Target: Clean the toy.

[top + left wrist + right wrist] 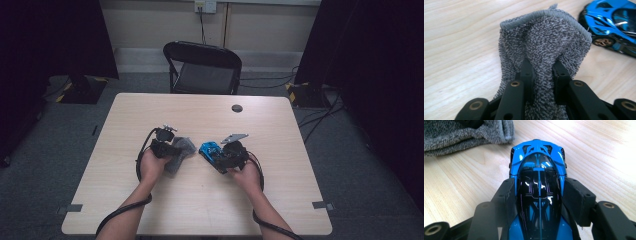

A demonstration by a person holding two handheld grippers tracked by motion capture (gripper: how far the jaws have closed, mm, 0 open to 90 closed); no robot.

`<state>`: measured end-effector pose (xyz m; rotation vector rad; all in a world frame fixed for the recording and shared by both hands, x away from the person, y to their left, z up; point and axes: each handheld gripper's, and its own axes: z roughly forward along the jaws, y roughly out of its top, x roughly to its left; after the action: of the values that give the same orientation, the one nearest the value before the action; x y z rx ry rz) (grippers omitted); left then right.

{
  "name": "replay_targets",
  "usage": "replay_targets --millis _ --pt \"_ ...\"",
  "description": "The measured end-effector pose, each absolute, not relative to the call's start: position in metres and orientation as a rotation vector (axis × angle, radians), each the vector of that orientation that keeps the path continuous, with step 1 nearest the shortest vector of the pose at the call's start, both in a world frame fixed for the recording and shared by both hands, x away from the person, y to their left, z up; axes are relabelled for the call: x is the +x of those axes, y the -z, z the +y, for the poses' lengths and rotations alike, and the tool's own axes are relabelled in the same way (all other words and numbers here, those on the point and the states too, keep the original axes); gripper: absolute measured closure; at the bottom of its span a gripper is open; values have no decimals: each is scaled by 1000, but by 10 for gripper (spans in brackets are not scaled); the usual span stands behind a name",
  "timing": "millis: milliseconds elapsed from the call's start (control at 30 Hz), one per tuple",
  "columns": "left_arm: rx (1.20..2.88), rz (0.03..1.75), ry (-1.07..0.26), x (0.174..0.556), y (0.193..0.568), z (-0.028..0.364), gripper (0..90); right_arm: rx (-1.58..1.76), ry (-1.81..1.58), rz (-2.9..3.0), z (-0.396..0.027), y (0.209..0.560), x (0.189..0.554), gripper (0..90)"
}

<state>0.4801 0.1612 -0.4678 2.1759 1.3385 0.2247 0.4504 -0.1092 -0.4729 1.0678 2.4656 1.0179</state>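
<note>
Gleaming blue toy car (539, 187) — black glossy roof — beside grey cloth (466, 135).

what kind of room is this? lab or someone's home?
Probably a lab or recording room: a bare table on grey carpet, black curtains at both sides, a folding chair, cables across the floor.

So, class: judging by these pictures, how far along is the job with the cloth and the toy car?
Done: the left claw is shut on the grey cloth, and the right claw grips the blue toy car by its sides. In hand: both are held just apart on the table. Left: the cloth hasn't touched the car yet.
</note>
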Motion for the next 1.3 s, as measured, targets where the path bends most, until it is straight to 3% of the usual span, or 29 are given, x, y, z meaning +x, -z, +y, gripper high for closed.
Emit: replay_targets --millis 333,600,1300 --pt "2143 1334 -239 478 453 175 752 1066 -1017 2465 -109 473 450 442" --pt "2183 1193 -190 449 443 166 750 1067 -1014 2464 -109 473 450 442" --pt "2348 825 -8 378 461 82 748 1071 -1019 2462 -109 473 450 441"
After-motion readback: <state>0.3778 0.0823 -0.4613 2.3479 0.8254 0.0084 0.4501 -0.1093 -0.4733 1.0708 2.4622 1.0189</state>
